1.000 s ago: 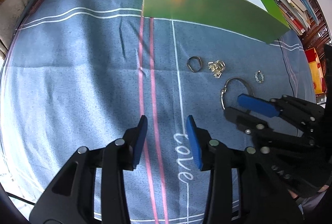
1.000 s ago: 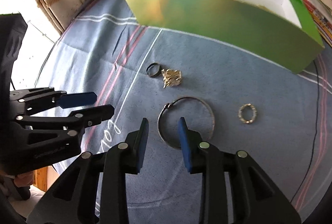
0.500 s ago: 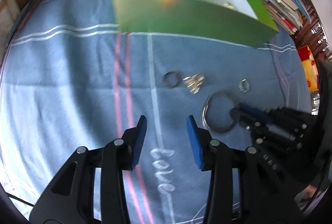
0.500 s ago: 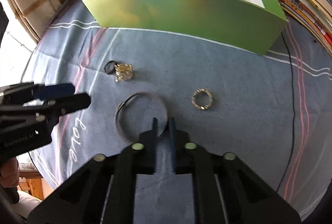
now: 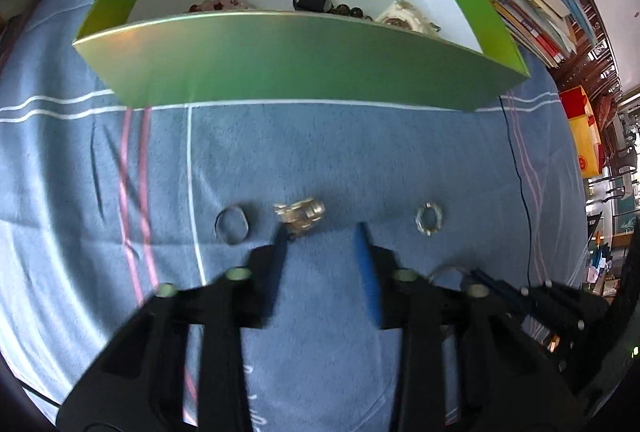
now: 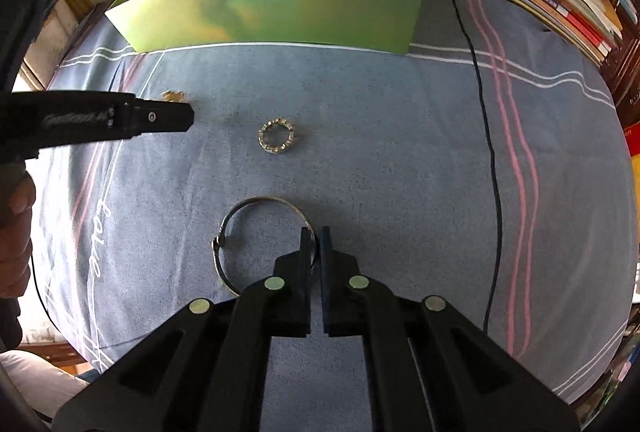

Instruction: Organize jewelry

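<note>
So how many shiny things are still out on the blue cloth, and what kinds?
Rings: 2, a plain one and a sparkly one
Bangle: 1, pinched in the right claw
Gold clump: 1
Total: 4

Bare blue cloth (image 6: 380,136) lies open between the green box (image 5: 296,60) at the back and the jewelry row. The gold cluster (image 5: 300,214), dark ring (image 5: 231,225) and beaded ring (image 6: 277,136) lie apart, with gaps between. A black cable (image 6: 486,136) crosses the right side.
</note>
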`<control>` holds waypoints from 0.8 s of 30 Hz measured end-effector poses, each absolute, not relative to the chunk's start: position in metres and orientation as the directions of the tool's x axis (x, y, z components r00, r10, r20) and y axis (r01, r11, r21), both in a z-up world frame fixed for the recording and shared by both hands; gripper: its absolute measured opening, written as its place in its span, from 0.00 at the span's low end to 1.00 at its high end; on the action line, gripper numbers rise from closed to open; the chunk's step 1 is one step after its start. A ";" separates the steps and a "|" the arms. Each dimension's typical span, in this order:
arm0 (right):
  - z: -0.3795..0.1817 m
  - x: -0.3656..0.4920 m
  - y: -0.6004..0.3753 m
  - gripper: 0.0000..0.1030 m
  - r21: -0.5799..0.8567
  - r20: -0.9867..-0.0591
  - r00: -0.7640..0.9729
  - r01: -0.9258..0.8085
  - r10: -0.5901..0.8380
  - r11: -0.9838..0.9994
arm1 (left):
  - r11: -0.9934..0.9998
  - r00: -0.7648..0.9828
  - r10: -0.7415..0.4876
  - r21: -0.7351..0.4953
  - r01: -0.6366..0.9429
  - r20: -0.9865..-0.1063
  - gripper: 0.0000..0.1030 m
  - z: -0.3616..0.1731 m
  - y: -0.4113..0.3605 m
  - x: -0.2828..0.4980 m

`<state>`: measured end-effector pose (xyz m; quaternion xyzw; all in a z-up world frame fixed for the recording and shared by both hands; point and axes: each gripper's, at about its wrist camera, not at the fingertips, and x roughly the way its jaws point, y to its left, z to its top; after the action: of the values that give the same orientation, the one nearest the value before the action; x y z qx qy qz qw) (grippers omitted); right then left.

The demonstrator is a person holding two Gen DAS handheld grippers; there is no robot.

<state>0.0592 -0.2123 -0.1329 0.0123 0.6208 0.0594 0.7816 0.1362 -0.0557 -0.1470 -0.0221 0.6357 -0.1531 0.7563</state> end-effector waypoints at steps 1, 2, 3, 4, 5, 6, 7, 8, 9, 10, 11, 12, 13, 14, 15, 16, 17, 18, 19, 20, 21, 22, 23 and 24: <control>-0.133 0.059 -0.212 0.04 0.092 -0.969 0.221 -0.078 0.107 0.993 | 0.952 0.138 -0.261 -0.232 0.198 -0.955 0.07 -0.148 -0.055 0.137; -0.133 0.059 -0.214 0.04 0.091 -0.970 0.220 -0.080 0.106 0.993 | 0.953 0.138 -0.262 -0.233 0.194 -0.955 0.06 -0.148 -0.054 0.137; -0.133 0.059 -0.214 0.04 0.091 -0.969 0.221 -0.081 0.107 0.993 | 0.954 0.144 -0.259 -0.230 0.194 -0.955 0.04 -0.148 -0.053 0.136; -0.133 0.060 -0.215 0.04 0.095 -0.969 0.222 -0.080 0.110 0.992 | 0.954 0.152 -0.255 -0.223 0.199 -0.955 0.03 -0.147 -0.050 0.134; -0.132 0.060 -0.216 0.04 0.098 -0.968 0.223 -0.078 0.113 0.992 | 0.955 0.155 -0.253 -0.221 0.196 -0.955 0.02 -0.147 -0.047 0.133; -0.132 0.061 -0.217 0.04 0.100 -0.968 0.225 -0.071 0.113 0.992 | 0.957 0.155 -0.255 -0.225 0.185 -0.954 0.02 -0.148 -0.042 0.132; -0.131 0.062 -0.218 0.04 0.100 -0.967 0.231 -0.061 0.111 0.993 | 0.958 0.154 -0.254 -0.226 0.176 -0.955 0.02 -0.148 -0.038 0.131; -0.129 0.063 -0.217 0.05 0.110 -0.964 0.239 -0.056 0.120 0.992 | 0.959 0.153 -0.253 -0.227 0.167 -0.955 0.02 -0.148 -0.034 0.129; -0.128 0.067 -0.217 0.05 0.122 -0.961 0.241 -0.060 0.133 0.991 | 0.960 0.149 -0.257 -0.234 0.156 -0.955 0.02 -0.148 -0.029 0.128; -0.126 0.069 -0.216 0.05 0.128 -0.961 0.240 -0.071 0.141 0.989 | 0.959 0.146 -0.263 -0.242 0.148 -0.954 0.02 -0.148 -0.025 0.127; -0.124 0.070 -0.216 0.05 0.116 -0.962 0.240 -0.079 0.132 0.990 | 0.959 0.146 -0.264 -0.244 0.142 -0.954 0.02 -0.148 -0.022 0.126; -0.122 0.071 -0.216 0.05 0.107 -0.963 0.241 -0.082 0.124 0.991 | 0.960 0.143 -0.262 -0.244 0.135 -0.954 0.02 -0.147 -0.021 0.125; -0.121 0.071 -0.216 0.05 0.103 -0.963 0.241 -0.085 0.120 0.991 | 0.961 0.141 -0.262 -0.244 0.134 -0.955 0.03 -0.147 -0.020 0.124; -0.120 0.070 -0.216 0.10 0.102 -0.963 0.242 -0.086 0.120 0.991 | 0.961 0.141 -0.259 -0.240 0.135 -0.956 0.04 -0.146 -0.020 0.123; -0.119 0.069 -0.215 0.13 0.098 -0.963 0.245 -0.086 0.117 0.991 | 0.963 0.145 -0.252 -0.233 0.135 -0.957 0.11 -0.145 -0.021 0.122; -0.119 0.067 -0.216 0.18 0.098 -0.962 0.246 -0.086 0.116 0.991 | 0.963 0.149 -0.250 -0.230 0.137 -0.957 0.22 -0.144 -0.022 0.122; -0.119 0.066 -0.218 0.19 0.100 -0.962 0.246 -0.086 0.119 0.991 | 0.965 0.153 -0.244 -0.224 0.137 -0.957 0.29 -0.143 -0.023 0.122; -0.119 0.066 -0.220 0.19 0.100 -0.962 0.245 -0.085 0.118 0.991 | 0.966 0.157 -0.238 -0.218 0.136 -0.958 0.36 -0.142 -0.025 0.123; -0.120 0.067 -0.222 0.20 0.096 -0.963 0.243 -0.082 0.113 0.992 | 0.968 0.161 -0.231 -0.210 0.137 -0.960 0.39 -0.142 -0.026 0.124; -0.124 0.070 -0.217 0.20 0.094 -0.964 0.241 -0.079 0.110 0.992 | 0.968 0.162 -0.230 -0.209 0.139 -0.960 0.40 -0.142 -0.028 0.125; -0.125 0.070 -0.217 0.20 0.092 -0.965 0.240 -0.075 0.108 0.993 | 0.968 0.161 -0.231 -0.210 0.138 -0.959 0.41 -0.141 -0.029 0.127; -0.127 0.071 -0.215 0.20 0.093 -0.965 0.240 -0.071 0.108 0.993 | 0.968 0.159 -0.232 -0.211 0.136 -0.960 0.41 -0.142 -0.030 0.128; -0.127 0.070 -0.216 0.20 0.095 -0.965 0.239 -0.068 0.108 0.993 | 0.968 0.159 -0.230 -0.210 0.137 -0.960 0.41 -0.142 -0.033 0.130; -0.129 0.070 -0.216 0.20 0.095 -0.966 0.236 -0.065 0.108 0.993 | 0.969 0.160 -0.226 -0.205 0.138 -0.961 0.40 -0.143 -0.035 0.132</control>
<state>0.0700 -0.2162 -0.1288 0.0173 0.6155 0.0549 0.7860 0.1318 -0.0353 -0.1432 -0.0345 0.6368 -0.1194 0.7609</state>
